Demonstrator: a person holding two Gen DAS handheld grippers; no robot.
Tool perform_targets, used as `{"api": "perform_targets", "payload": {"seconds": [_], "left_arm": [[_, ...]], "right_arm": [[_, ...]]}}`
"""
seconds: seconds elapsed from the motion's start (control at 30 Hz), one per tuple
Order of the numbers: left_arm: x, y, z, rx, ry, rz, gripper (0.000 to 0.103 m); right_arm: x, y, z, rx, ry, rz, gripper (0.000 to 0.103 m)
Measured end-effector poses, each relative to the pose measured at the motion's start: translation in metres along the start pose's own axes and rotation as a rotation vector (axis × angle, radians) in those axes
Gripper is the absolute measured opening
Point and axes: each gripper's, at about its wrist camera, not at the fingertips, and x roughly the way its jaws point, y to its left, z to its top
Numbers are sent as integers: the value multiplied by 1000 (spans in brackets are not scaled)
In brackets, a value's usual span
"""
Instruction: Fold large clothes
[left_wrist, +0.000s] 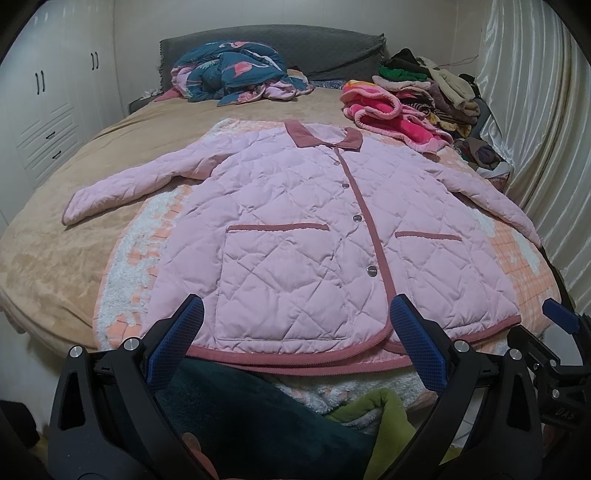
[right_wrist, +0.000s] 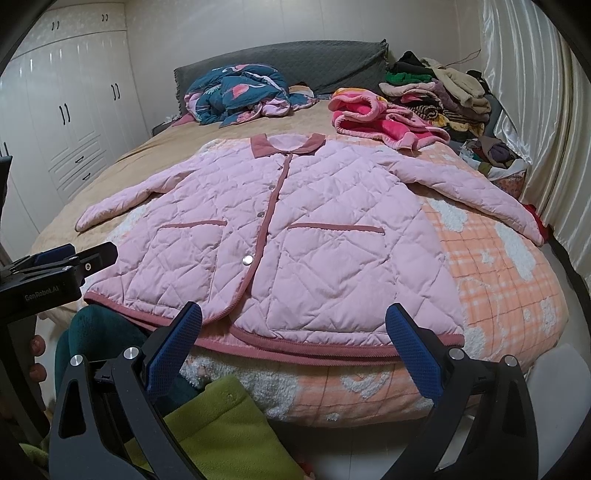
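A pink quilted jacket (left_wrist: 295, 206) (right_wrist: 295, 221) with darker pink trim lies buttoned and spread flat on the bed, both sleeves stretched out sideways, hem toward me. My left gripper (left_wrist: 295, 314) hovers open just before the hem, over the left pocket, with nothing between its blue pads. In the right wrist view my right gripper (right_wrist: 293, 317) is open too, in front of the hem near the right pocket. The left gripper (right_wrist: 55, 258) shows at that view's left edge, and the right gripper's blue pad (left_wrist: 561, 314) at the other view's right edge.
The jacket rests on an orange checked fleece blanket (right_wrist: 498, 266) over a tan bedspread (left_wrist: 74, 240). A crumpled teal flamingo quilt (left_wrist: 236, 70), a bright pink fleece (left_wrist: 388, 114) and a clothes pile (left_wrist: 436, 88) sit at the head. Curtain (right_wrist: 535, 92) right, wardrobe (right_wrist: 74, 92) left; green and teal fabric below.
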Motion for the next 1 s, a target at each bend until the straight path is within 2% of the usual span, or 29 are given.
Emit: {"api": "perform_targets", "payload": {"seconds": [0.7, 1.0], "left_arm": [[2, 2, -2, -1, -5, -1, 95], [9, 12, 14, -3, 0, 5, 95]], "right_arm": [[-1, -2, 1, 3, -1, -4, 99], [7, -7, 7, 7, 12, -10, 99]]}}
